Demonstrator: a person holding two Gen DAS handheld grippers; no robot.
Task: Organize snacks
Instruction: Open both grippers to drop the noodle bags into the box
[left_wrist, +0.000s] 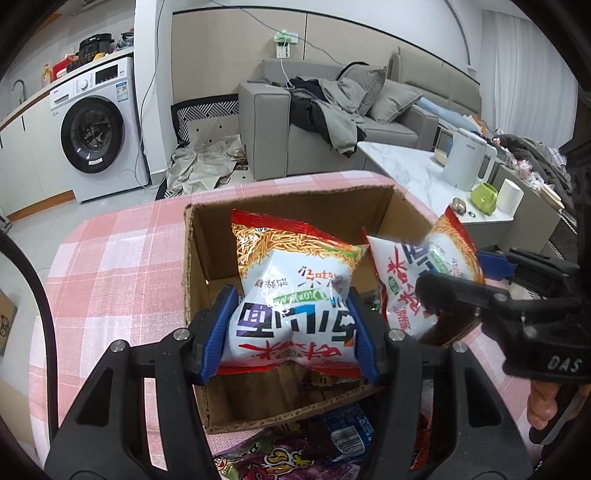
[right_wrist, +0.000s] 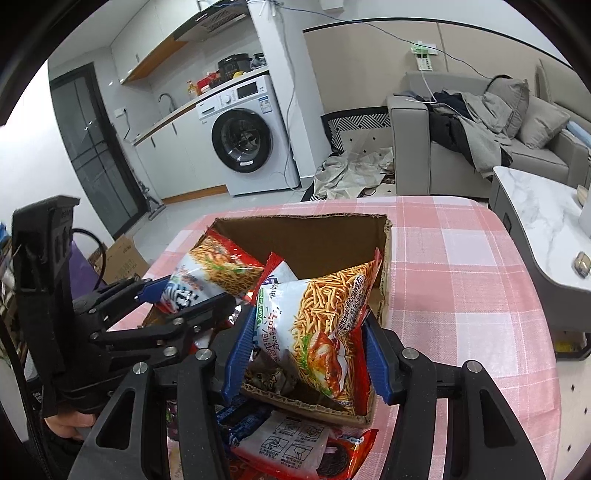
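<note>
An open cardboard box (left_wrist: 195, 258) stands on a table with a pink plaid cloth (left_wrist: 110, 266). My left gripper (left_wrist: 291, 325) is shut on a red and white noodle snack bag (left_wrist: 291, 288), held over the box's near half. To its right my right gripper (left_wrist: 458, 273) is shut on a second bag of the same kind (left_wrist: 406, 280) at the box's right wall. In the right wrist view that gripper (right_wrist: 306, 343) clamps its bag (right_wrist: 317, 325) over the box (right_wrist: 314, 240), and the left gripper (right_wrist: 184, 295) holds its bag (right_wrist: 210, 269) beside it.
Loose snack packets lie on the cloth in front of the box: a blue one (left_wrist: 343, 432), a purple one (left_wrist: 280, 458), a white and red one (right_wrist: 295, 443). A marble coffee table (left_wrist: 406, 166) with a kettle (left_wrist: 465, 162) stands to the right. A hand (left_wrist: 543, 406) grips the right tool.
</note>
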